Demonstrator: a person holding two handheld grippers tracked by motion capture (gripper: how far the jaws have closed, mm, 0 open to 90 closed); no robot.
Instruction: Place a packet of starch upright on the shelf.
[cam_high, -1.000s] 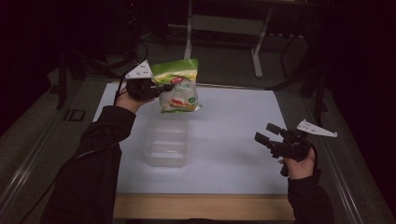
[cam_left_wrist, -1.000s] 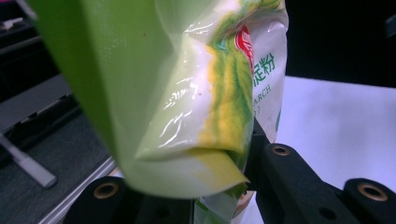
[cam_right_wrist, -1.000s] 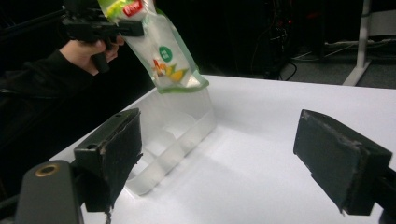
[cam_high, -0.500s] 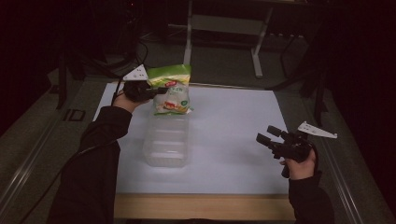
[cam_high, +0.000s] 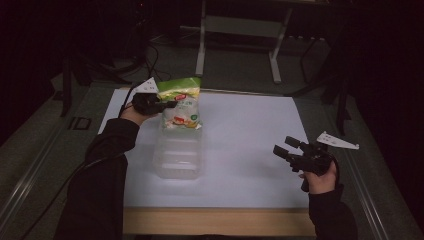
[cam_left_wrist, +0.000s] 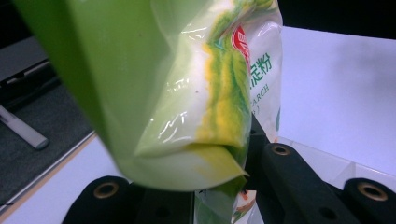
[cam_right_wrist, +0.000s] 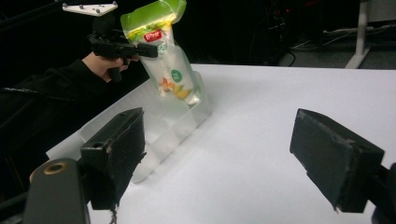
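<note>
Green-topped starch pouch (cam_high: 182, 107) hangs upright from the left gripper (cam_high: 162, 105), whose black fingers (cam_left_wrist: 299, 179) are clamped on the pouch just below its green header. Pouch body is white and clear, with a red logo, a green dot and a yellow-orange picture low on the front. In the left gripper view the pouch (cam_left_wrist: 205, 88) crowds right up against the camera and blocks most of what lies beyond the fingers.

Just beneath the left fingers sits a clear plastic container (cam_high: 178, 152), long and shallow, with dividing walls visible through it in the right gripper view. The pouch's lower end hangs at the far end of the container (cam_right_wrist: 159, 128); whether it touches the bottom, cannot tell. Nothing can be made out in the near compartments.

Right gripper (cam_high: 287, 148) is held by the person's right hand (cam_high: 320, 175), well apart from the container, out near the table's right edge. Its fingers (cam_right_wrist: 336, 158) stand wide apart with bare tabletop between them. A grey three-cornered plate (cam_high: 338, 141) rides on top of it; a like plate tops the left gripper (cam_right_wrist: 135, 49).

White table (cam_high: 250, 135) with a pale wooden front edge (cam_high: 215, 221). Dark sleeves (cam_high: 100, 170) come in from the near side. Room beyond the fingers is dark: grey floor, a light metal stand (cam_high: 240, 30) with two legs, and cables (cam_high: 145, 60) trailing on the floor to the far left.
</note>
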